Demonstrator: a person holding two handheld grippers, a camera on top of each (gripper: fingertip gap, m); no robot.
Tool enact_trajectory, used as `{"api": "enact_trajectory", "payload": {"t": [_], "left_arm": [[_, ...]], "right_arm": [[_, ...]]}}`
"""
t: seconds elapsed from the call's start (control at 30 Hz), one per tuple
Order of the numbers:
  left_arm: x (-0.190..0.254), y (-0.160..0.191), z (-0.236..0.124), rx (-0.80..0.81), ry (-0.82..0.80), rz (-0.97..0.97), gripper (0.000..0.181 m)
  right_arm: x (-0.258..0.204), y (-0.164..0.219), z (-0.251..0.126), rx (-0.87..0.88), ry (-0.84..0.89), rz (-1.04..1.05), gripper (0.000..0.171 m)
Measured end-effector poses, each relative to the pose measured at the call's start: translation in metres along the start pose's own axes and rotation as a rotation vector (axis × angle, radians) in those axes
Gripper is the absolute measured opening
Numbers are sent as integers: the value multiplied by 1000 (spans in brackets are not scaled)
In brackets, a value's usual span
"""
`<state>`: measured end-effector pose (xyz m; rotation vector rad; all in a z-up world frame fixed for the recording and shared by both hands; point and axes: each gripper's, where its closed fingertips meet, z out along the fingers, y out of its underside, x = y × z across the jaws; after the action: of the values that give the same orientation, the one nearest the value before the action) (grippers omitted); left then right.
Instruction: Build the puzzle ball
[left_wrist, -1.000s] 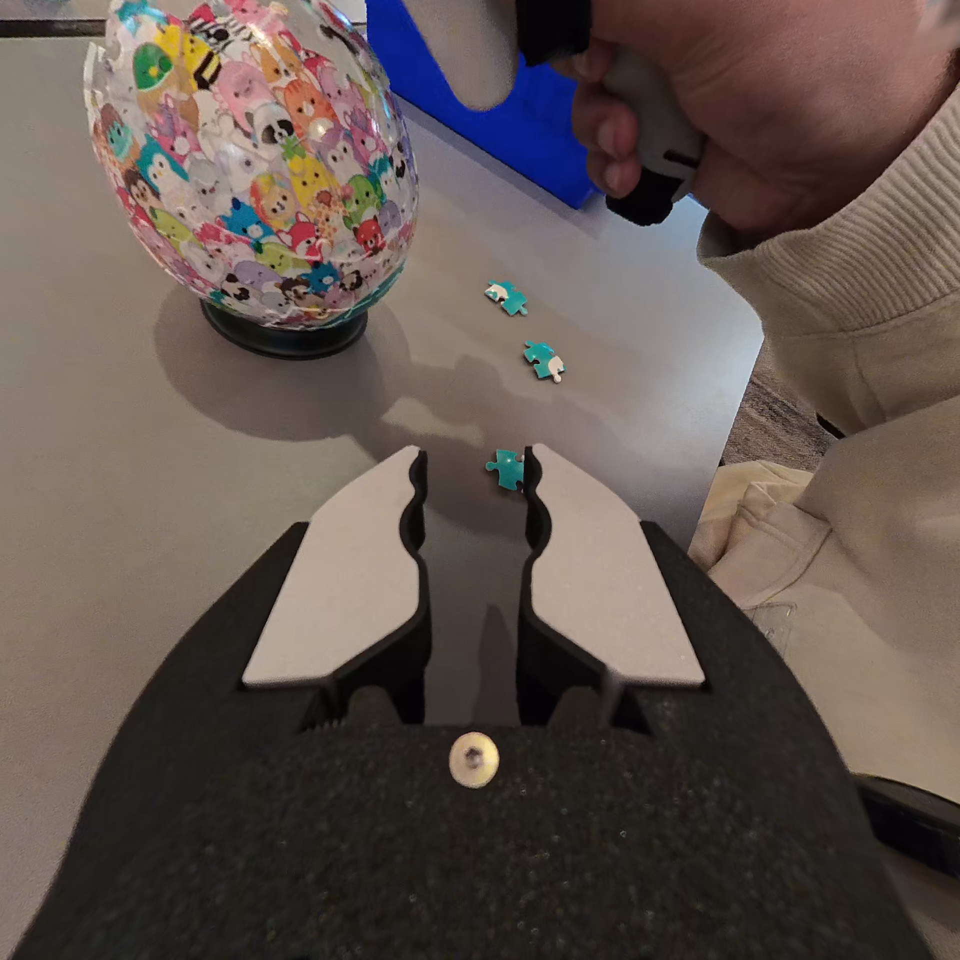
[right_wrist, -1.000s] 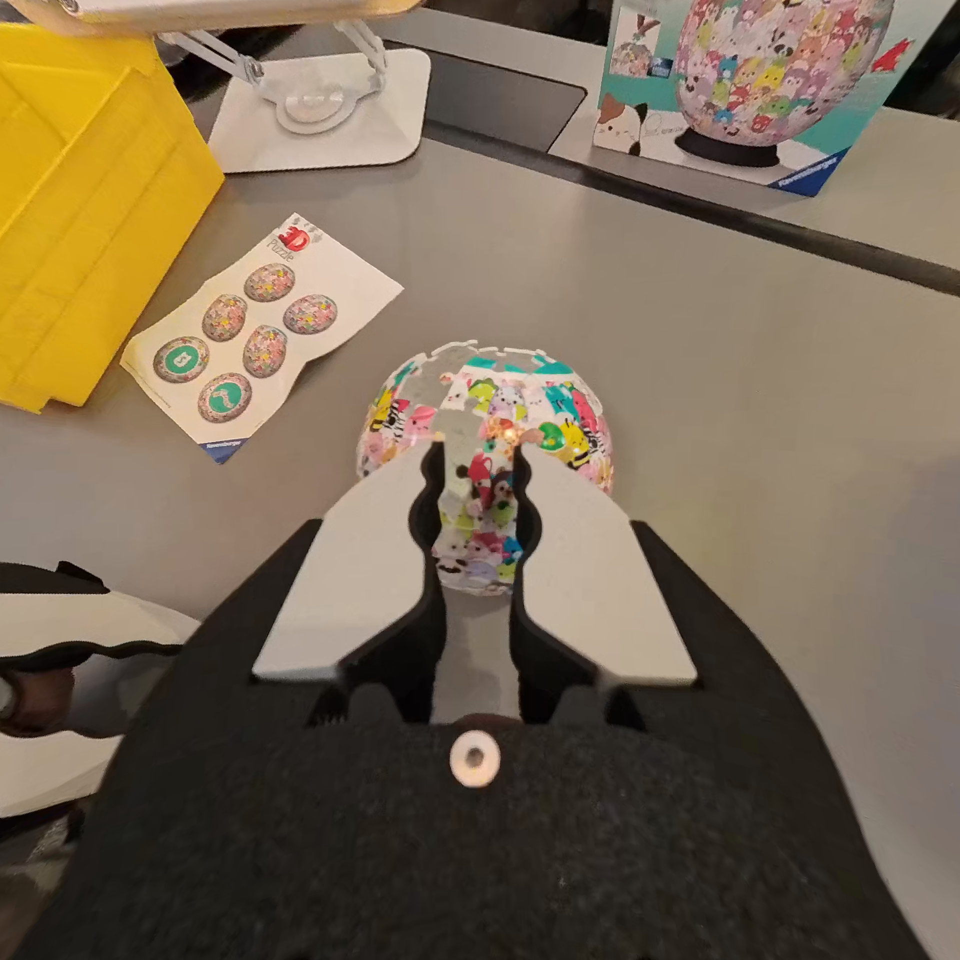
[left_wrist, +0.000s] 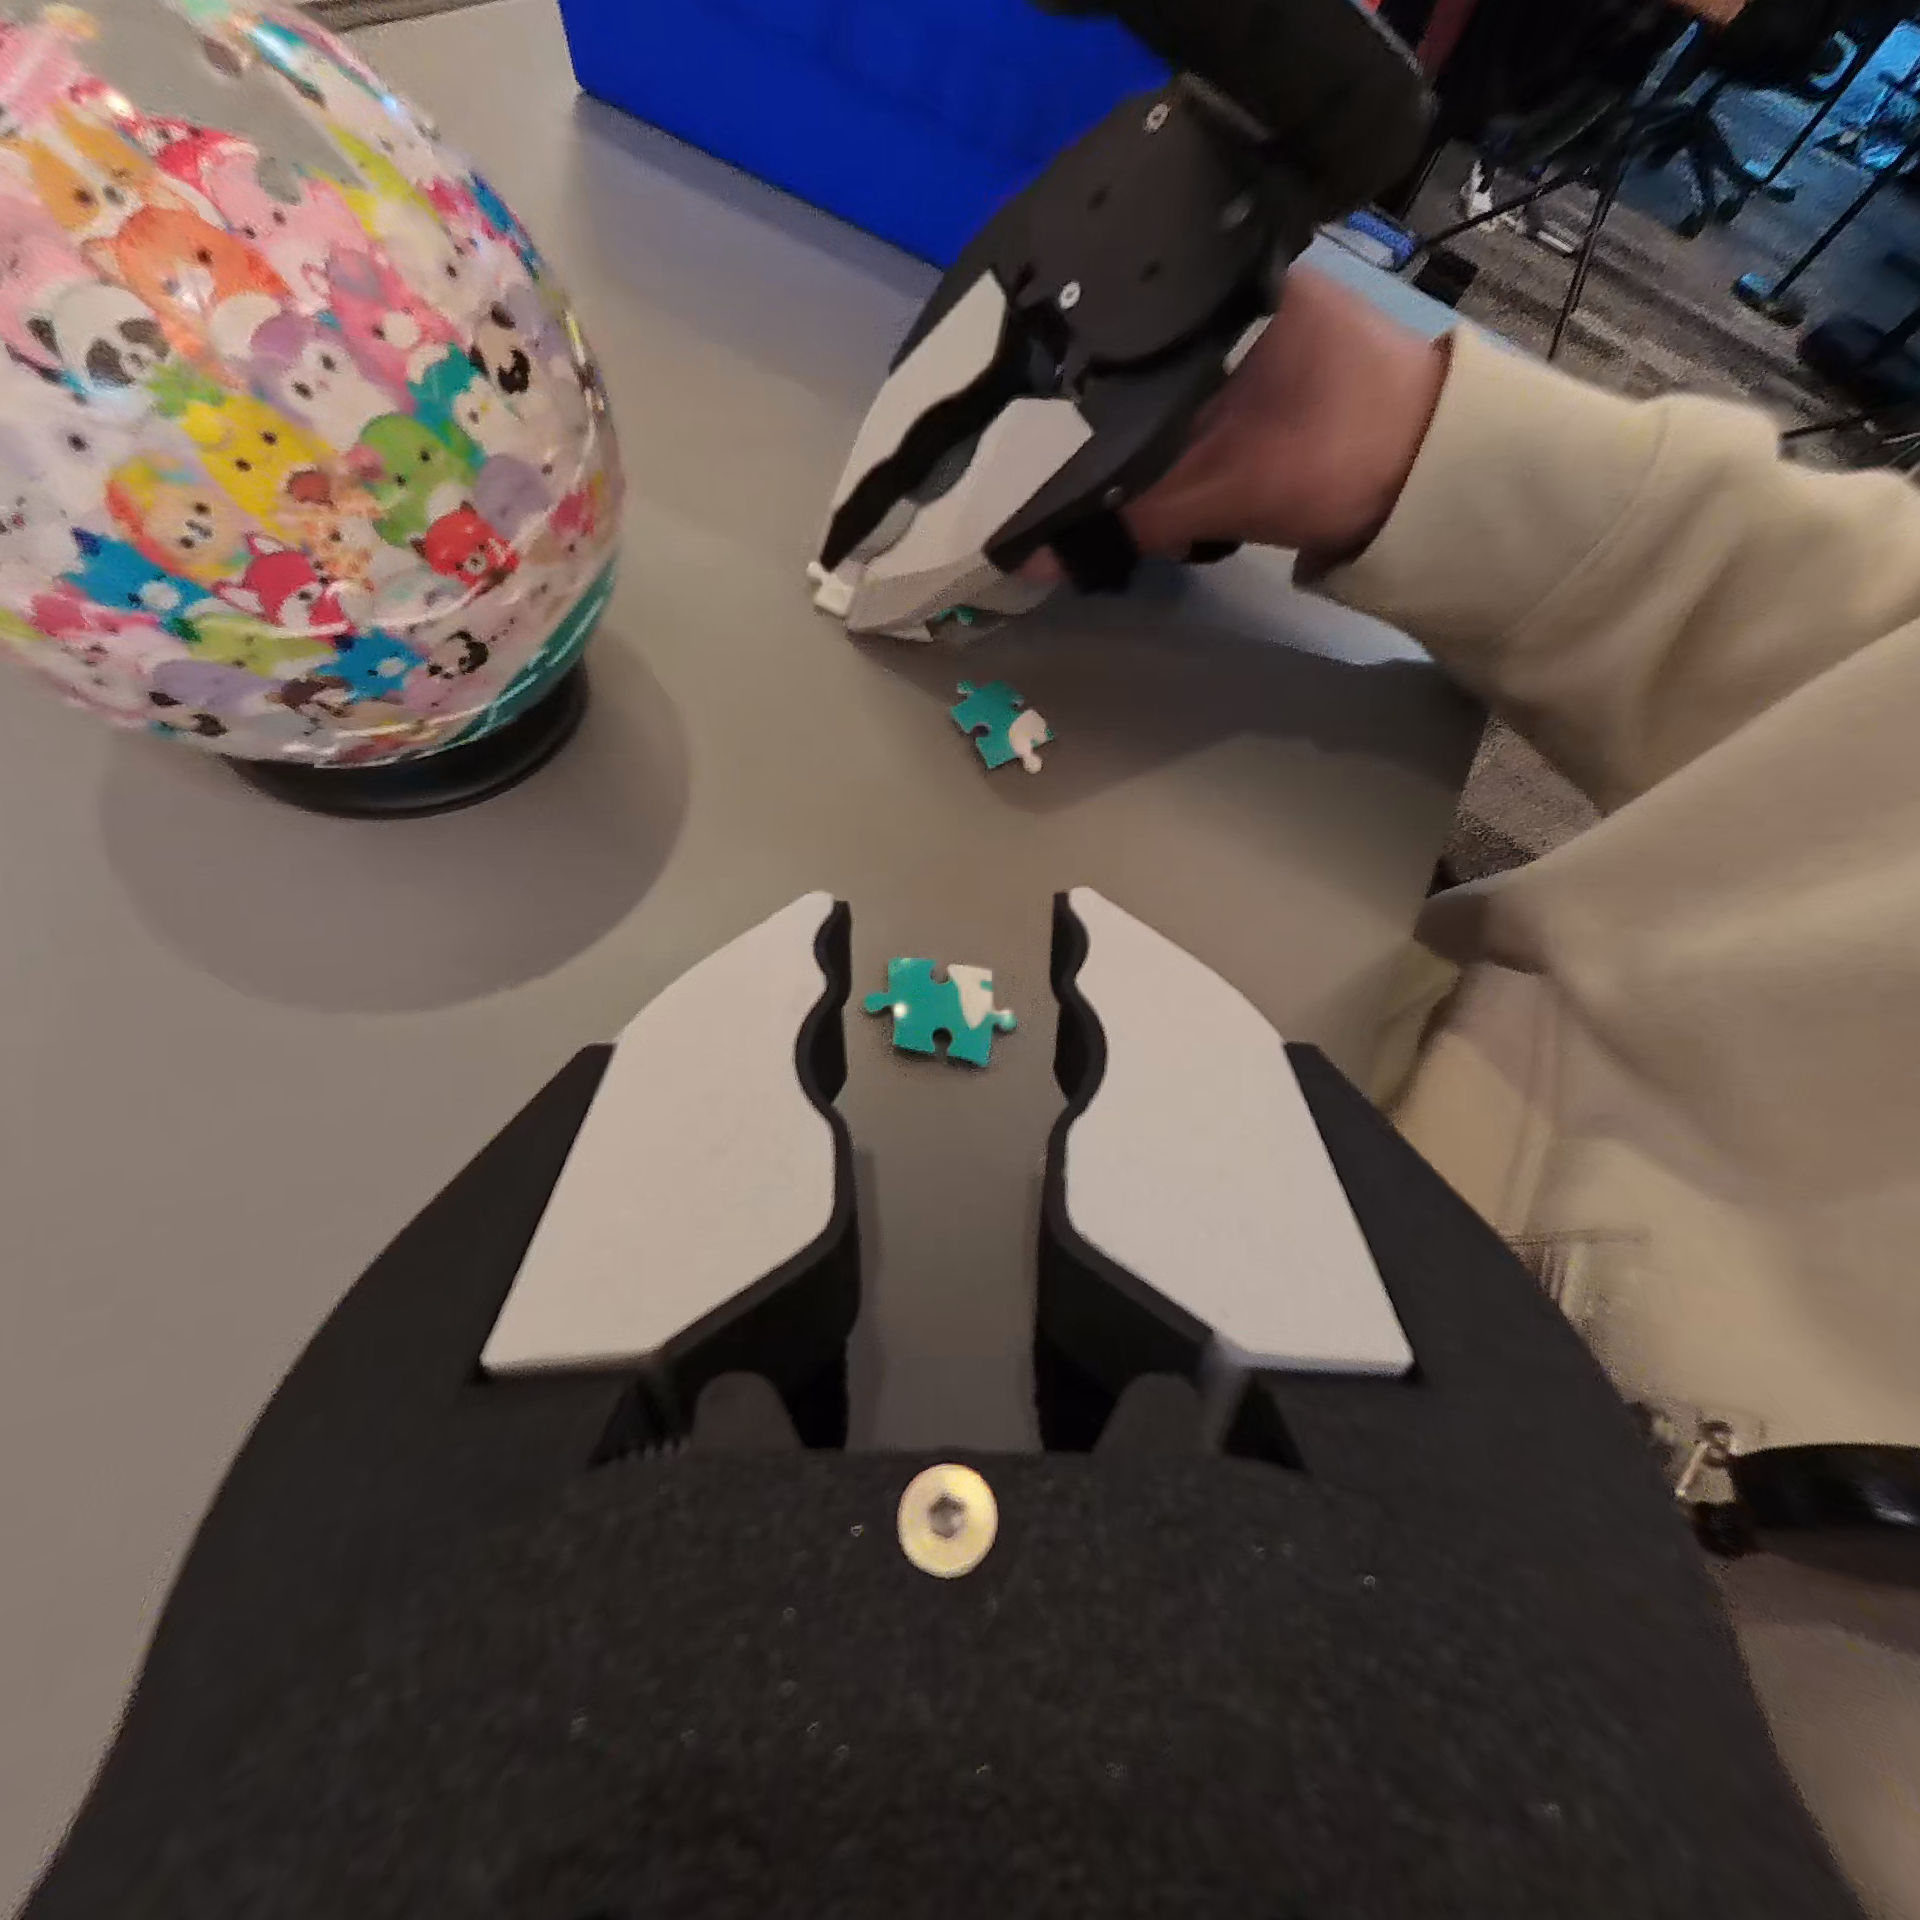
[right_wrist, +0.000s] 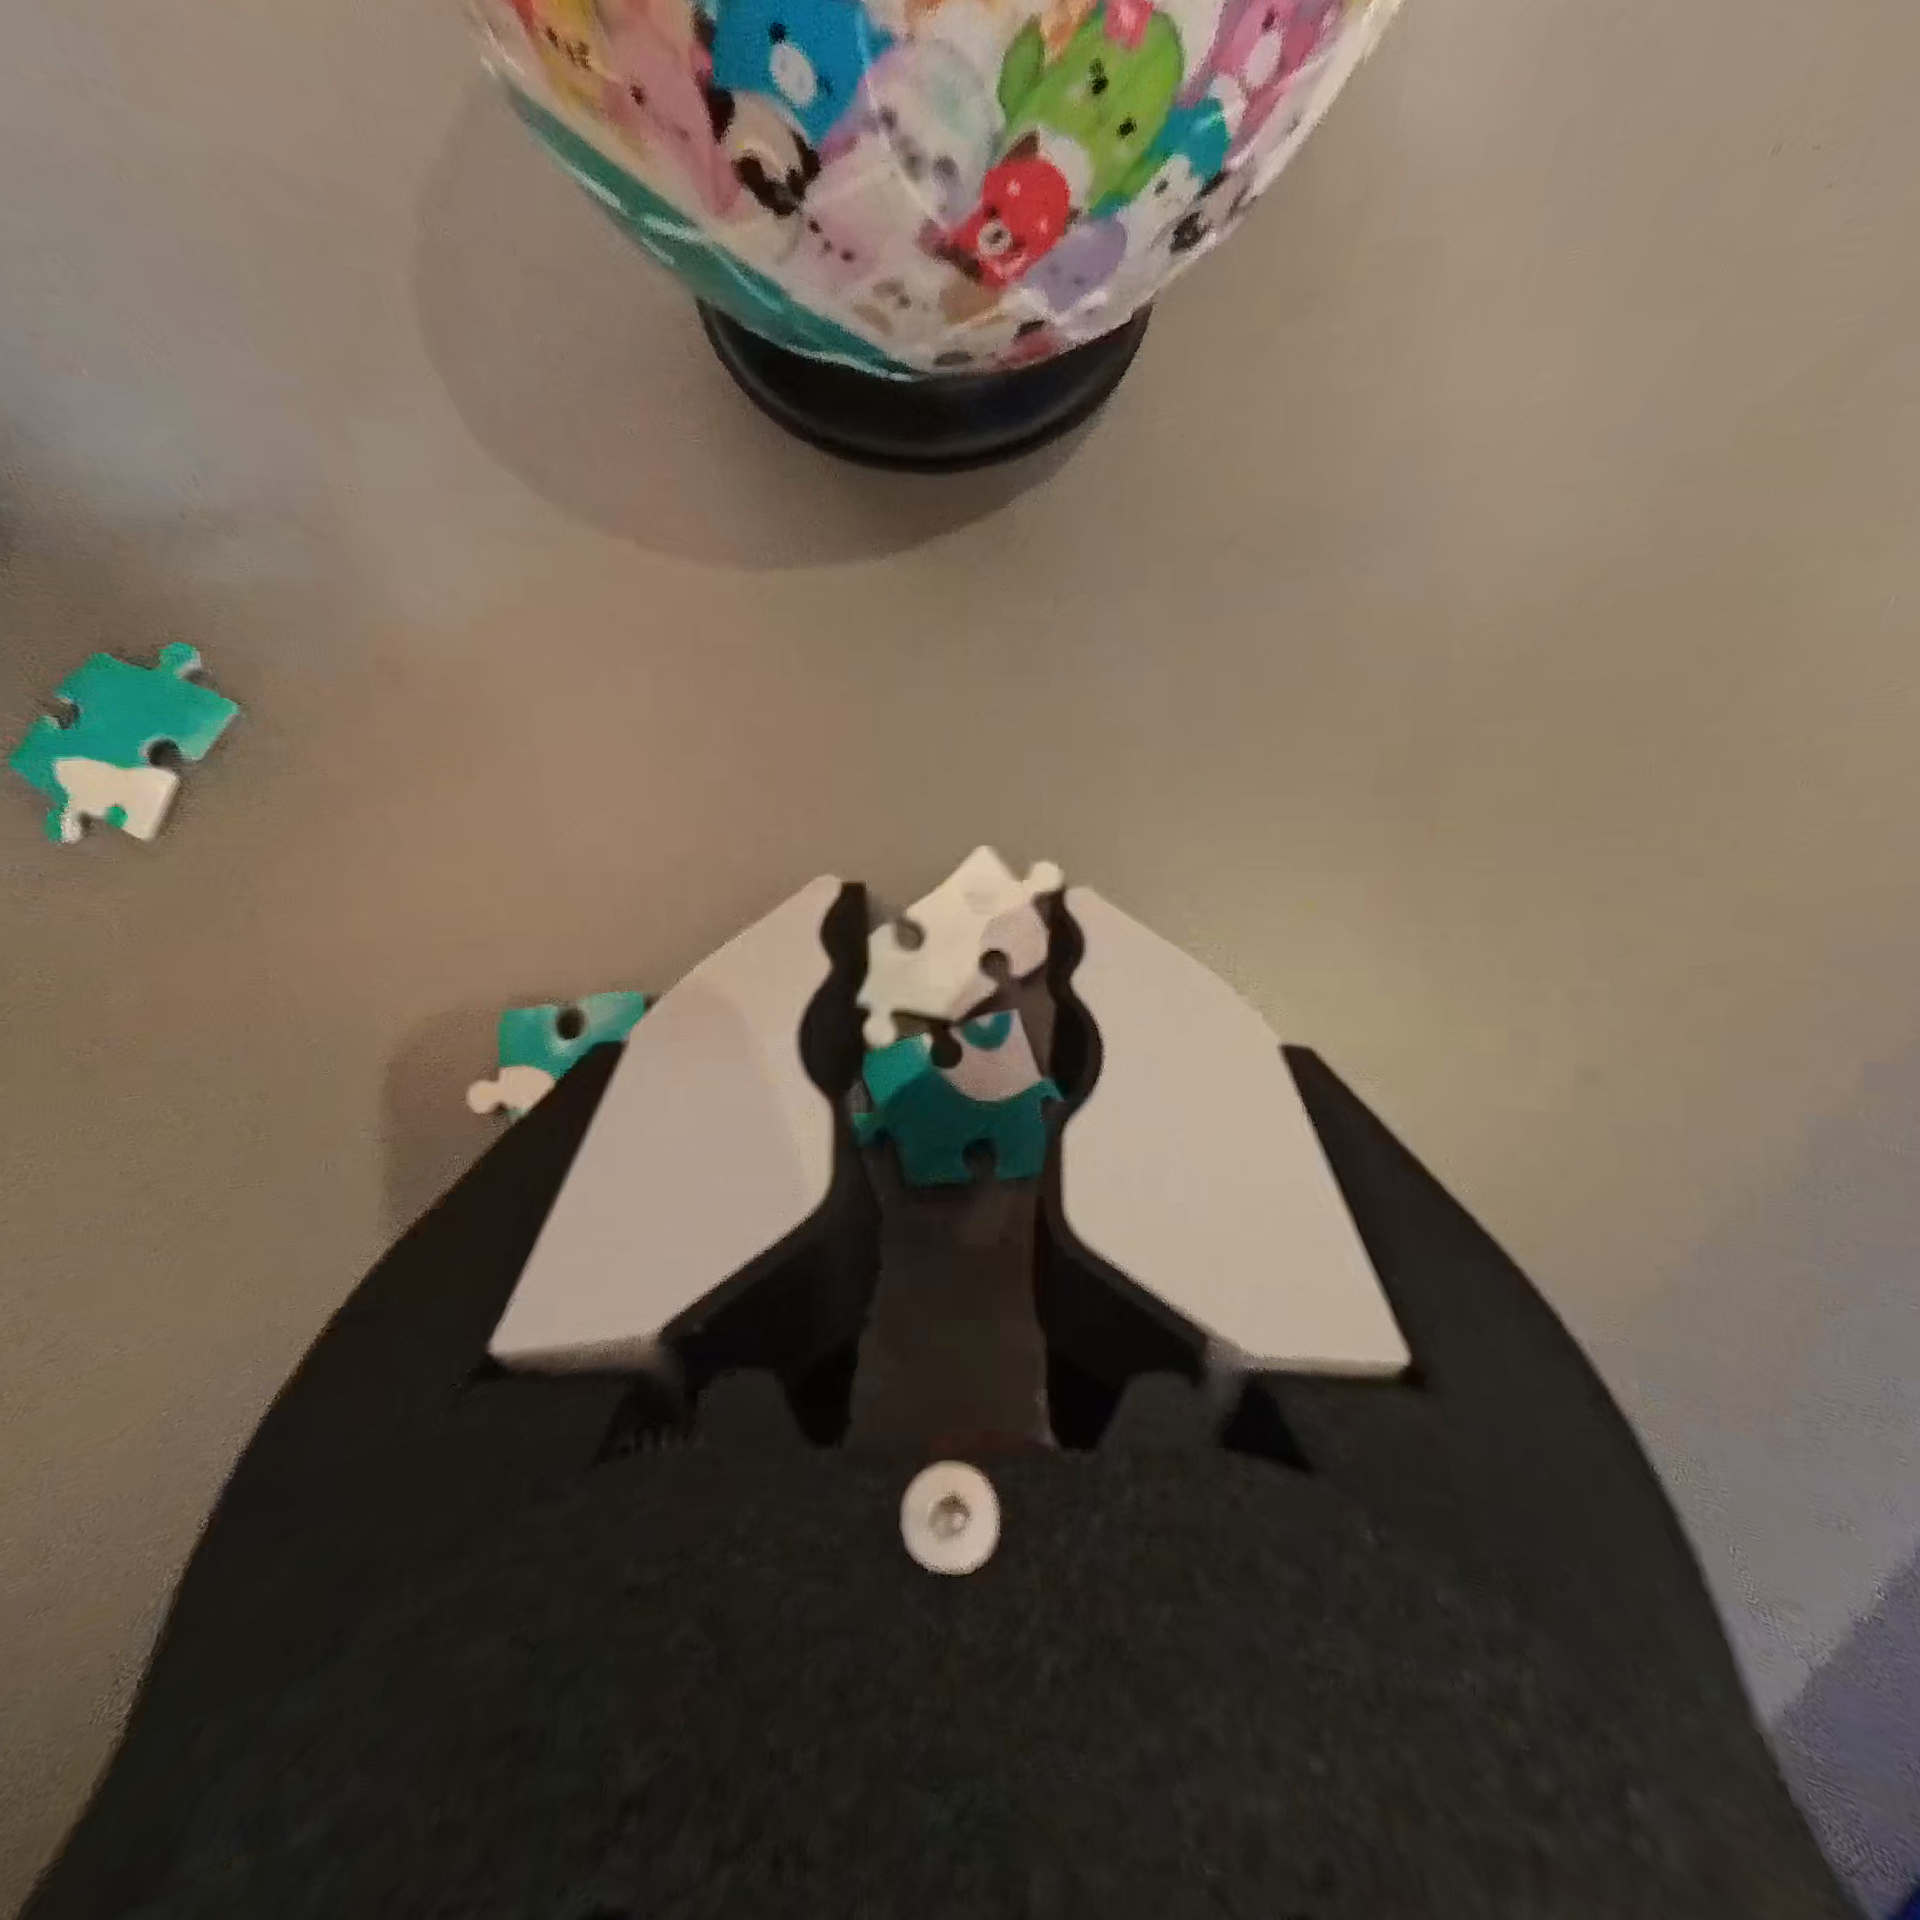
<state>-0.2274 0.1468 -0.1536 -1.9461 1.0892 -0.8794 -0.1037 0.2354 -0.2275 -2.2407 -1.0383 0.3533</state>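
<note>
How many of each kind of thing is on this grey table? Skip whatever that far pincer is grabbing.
Colourful egg-shaped puzzle ball: 1
Round black stand under the ball: 1
Loose teal-and-white puzzle pieces lying free: 2
Blue box: 1
Handheld two-finger grippers, left gripper and right gripper: 2
Total: 7

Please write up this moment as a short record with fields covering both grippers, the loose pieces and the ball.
left gripper: open, low over the grey table, straddling one flat teal-and-white puzzle piece
right gripper: at the table, a tilted teal-and-white piece between the fingers; grip unclear
other loose teal pieces: one beside the right gripper, one farther left
multicoloured puzzle ball: on a dark round stand
background: blue box
</note>
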Motion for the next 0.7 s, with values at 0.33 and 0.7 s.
{"api": "enact_trajectory", "payload": {"t": [0.33, 0.7], "left_arm": [[-1, -23, 0, 54, 28, -79, 36], [-7, 24, -4, -143, -62, 20, 42]], "right_arm": [[10, -7, -9, 104, 27, 62, 0], [-92, -20, -50, 200, -349, -35, 26]]}}
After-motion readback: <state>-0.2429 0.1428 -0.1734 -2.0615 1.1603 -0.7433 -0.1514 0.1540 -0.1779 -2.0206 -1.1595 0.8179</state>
